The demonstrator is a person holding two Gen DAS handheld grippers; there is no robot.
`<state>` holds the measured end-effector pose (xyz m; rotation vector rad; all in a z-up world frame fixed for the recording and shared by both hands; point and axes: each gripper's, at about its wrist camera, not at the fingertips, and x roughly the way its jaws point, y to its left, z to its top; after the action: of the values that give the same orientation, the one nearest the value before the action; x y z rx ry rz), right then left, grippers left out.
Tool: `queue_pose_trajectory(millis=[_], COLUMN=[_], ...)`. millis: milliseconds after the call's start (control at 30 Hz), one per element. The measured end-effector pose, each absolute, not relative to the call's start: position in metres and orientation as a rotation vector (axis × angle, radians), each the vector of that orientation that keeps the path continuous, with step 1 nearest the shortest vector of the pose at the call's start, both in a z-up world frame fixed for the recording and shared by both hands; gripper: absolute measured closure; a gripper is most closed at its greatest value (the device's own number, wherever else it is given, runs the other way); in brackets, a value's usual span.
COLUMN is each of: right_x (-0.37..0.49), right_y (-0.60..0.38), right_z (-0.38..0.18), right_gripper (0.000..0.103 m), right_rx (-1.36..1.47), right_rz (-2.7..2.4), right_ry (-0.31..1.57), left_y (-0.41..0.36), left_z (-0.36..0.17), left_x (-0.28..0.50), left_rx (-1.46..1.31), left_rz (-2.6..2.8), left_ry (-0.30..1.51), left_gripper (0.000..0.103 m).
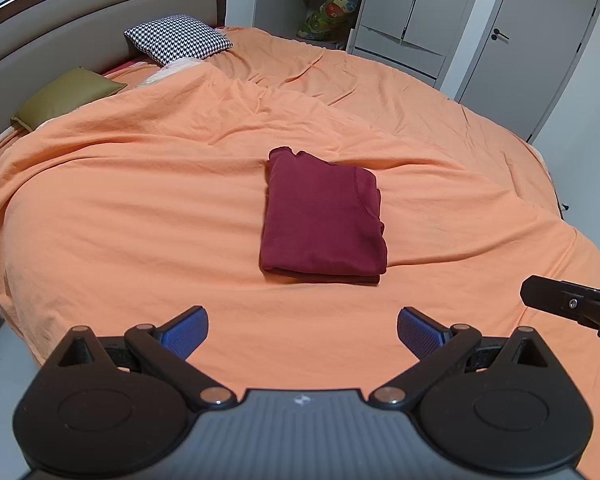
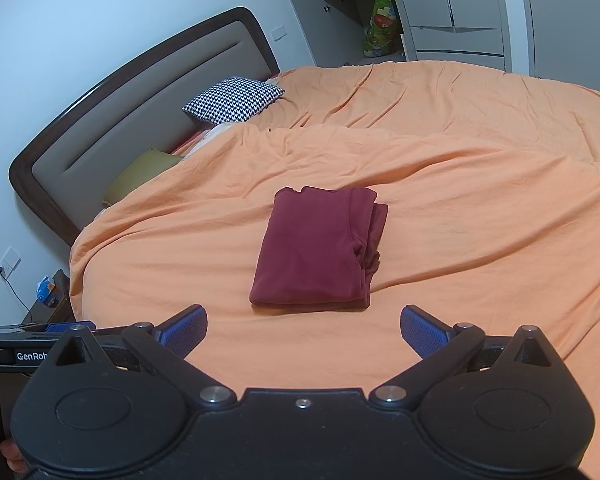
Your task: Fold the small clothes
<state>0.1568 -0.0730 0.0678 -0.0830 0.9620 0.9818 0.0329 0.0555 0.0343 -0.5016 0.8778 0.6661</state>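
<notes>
Lying folded into a compact rectangle, the maroon garment [image 1: 322, 216] sits on the orange bedspread [image 1: 140, 208] near the middle of the bed, its long axis running near-to-far, the thick folded edge nearest us and the looser layered edges along its right side. We judge the fold essentially done; any remaining move would be a tidy-up or a transfer. The left gripper [image 1: 302, 330] hangs short of the garment's near edge with jaws spread wide and nothing between the blue pads [image 1: 186, 330]. The right gripper [image 2: 303, 330] is likewise parted and empty, the garment lying straight ahead and slightly left of its centre line. Neither touches the cloth; we cannot tell which is nearer. Open bedspread surrounds the garment on all sides, with mild wrinkles only. The houndstooth pillow [image 1: 178, 40] and olive pillow [image 1: 66, 96] lie well apart at far left by the headboard [image 2: 112, 120]; the wardrobe [image 1: 412, 12] stands beyond the bed.
</notes>
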Motion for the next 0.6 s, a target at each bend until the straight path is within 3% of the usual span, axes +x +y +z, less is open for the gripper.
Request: queue_pose_trajectory(millis=[600], right_x=[0.1569], right_y=[-0.0705], right_z=[0.0676], right_gripper=[0.0], right_rx=[-0.079], right_rz=[0.977], right_ry=[0.961], left_y=[0.0563], left_z=[0.0333], left_x=[0.0337], left_rx=[-0.501], left_rz=[0.661], left_ry=[0.878], left_gripper=[0.001])
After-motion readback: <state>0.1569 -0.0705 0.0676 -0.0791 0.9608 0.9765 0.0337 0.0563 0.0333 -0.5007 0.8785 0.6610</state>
